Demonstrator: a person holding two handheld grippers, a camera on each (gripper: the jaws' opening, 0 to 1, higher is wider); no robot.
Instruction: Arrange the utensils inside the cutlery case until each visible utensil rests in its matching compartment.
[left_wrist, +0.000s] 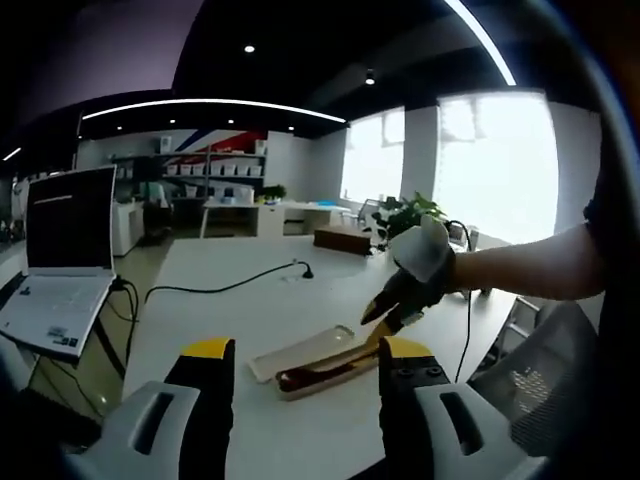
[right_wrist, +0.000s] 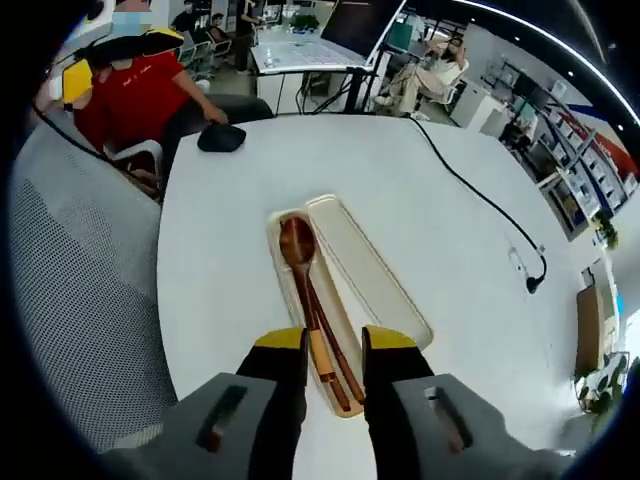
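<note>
1. The cutlery case (right_wrist: 325, 300) lies open on the white table (right_wrist: 450, 260), with its lid (right_wrist: 368, 270) flat alongside, touching the base along one long edge.
2. In the base lie a wooden spoon (right_wrist: 300, 270) and chopsticks (right_wrist: 335, 360), side by side, both running along the case's long axis. The spoon bowl is at the far end; the handle ends point toward the right gripper.
3. The right gripper (right_wrist: 333, 365) hovers over the near end of the case, jaws spread a little and straddling the handle ends. Nothing is clamped between them, and I cannot tell if the tips touch the case.
4. Key relation: the case's long axis runs nearly straight ahead of the right gripper, tilted slightly left at the far end, so the jaws close across the handles, not along them.
5. The left gripper (left_wrist: 305, 362) is further back, jaws wide apart and holding nothing. In its view the case (left_wrist: 315, 362) lies crosswise ahead on the table (left_wrist: 250, 310).
6. In the left gripper view, the right gripper (left_wrist: 400, 305), held by a gloved hand (left_wrist: 425, 262), sits right at the case's end.
7. Judgement: the right gripper is nearer and better lined up, so any nudge or regrasp of a utensil is its job.
8. A black cable (right_wrist: 480, 195) lies well apart from the case, and a person in red (right_wrist: 140, 90) sits at the table's far side.
</note>
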